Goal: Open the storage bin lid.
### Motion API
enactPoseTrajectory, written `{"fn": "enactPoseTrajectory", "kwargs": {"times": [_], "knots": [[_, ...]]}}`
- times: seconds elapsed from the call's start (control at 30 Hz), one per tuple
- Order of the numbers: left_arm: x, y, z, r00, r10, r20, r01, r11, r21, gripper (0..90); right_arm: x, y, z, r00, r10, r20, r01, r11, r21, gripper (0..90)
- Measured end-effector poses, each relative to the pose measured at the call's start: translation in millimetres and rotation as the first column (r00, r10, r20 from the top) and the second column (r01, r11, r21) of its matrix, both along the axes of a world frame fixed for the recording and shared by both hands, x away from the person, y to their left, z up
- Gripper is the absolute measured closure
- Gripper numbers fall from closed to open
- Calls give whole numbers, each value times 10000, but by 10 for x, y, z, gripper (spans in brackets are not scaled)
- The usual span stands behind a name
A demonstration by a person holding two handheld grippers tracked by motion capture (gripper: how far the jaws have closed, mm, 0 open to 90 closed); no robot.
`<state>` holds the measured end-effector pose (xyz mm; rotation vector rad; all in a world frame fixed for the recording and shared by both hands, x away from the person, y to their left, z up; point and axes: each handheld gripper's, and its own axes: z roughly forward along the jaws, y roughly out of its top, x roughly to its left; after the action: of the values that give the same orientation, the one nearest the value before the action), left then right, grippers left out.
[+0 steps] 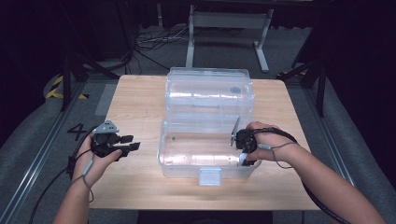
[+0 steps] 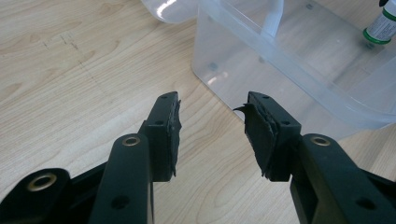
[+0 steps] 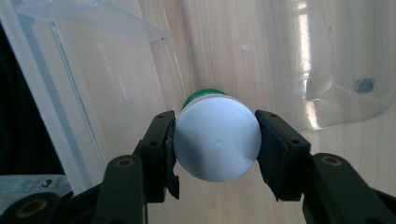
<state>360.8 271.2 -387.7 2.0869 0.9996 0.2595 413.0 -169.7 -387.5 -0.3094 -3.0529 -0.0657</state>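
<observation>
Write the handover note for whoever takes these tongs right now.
Right tongs: shut on the white-capped bottle, held inside the clear box at its right end.
Left tongs: open, holding nothing, over bare table left of the box.
Box lid: open, folded back behind the box.
Done: bottle gripped and brought inside the box.
Left, most likely: set the bottle down, let go, pull out, close the lid. Whether the bottle touches the box floor yet cannot be told.

Only readable thing I can spot is a black "4" marked on the grey floor [image 1: 76, 131] left of the table [image 1: 135, 107].
</observation>
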Motion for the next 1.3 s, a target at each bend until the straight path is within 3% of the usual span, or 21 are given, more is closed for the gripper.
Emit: {"fn": "enactPoseTrajectory", "kwargs": {"times": [0.37, 0.73, 1.3], "knots": [[4, -6, -11, 10000, -9, -62, 9, 10000, -15, 558, 12, -15, -58, 10000, 1, 87, -1, 10000, -37, 507], [5, -2, -12, 10000, -19, -77, 19, 10000, -1, 558, 24, -9, -70, 9999, 107, 37, -105, 9991, -405, 506], [11, 7, -28, 10000, 12, -92, -13, 10000, -2, 558, 15, -14, -115, 9999, 21, 108, -17, 9994, -354, 504]]}}
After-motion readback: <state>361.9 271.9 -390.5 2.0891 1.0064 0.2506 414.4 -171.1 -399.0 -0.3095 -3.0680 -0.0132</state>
